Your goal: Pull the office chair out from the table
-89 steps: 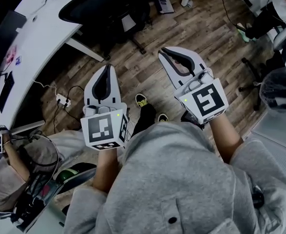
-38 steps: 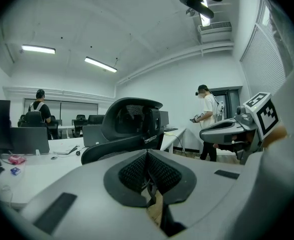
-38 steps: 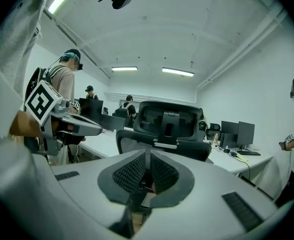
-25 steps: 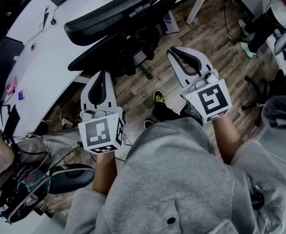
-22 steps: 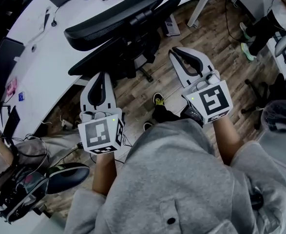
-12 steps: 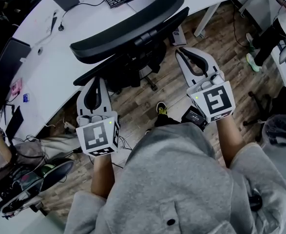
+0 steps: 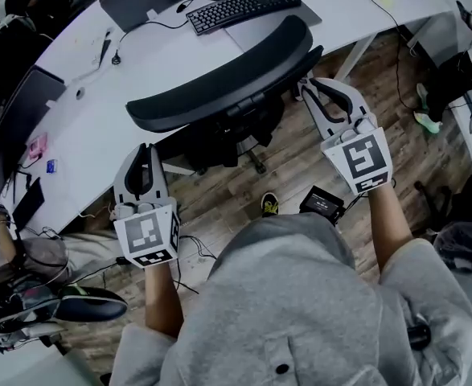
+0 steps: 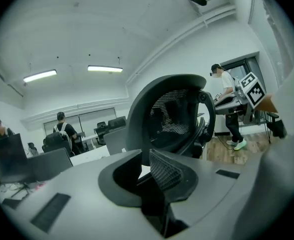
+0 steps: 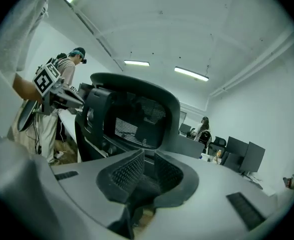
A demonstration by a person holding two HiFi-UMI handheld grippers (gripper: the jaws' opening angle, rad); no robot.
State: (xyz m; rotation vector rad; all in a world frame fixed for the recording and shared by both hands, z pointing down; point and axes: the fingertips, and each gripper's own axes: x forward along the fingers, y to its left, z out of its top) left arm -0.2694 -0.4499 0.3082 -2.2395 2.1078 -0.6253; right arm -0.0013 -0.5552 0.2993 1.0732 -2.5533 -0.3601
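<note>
The office chair (image 7: 227,79) is tucked under the table (image 7: 91,119), back toward the person. The left tool (image 7: 143,153) and right tool (image 7: 312,88), both pressed together and empty, point at its sides, probably to hook it.

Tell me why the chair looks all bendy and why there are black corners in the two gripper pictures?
Left gripper view: the wide-angle lens bulges the office chair into a round shape, and the round picture leaves black corners. Right gripper view: the same curving and black corners, and the ceiling light glows as a bright strip. Head view: dimmer, with straighter lines, and the chair looks sharp.
</note>
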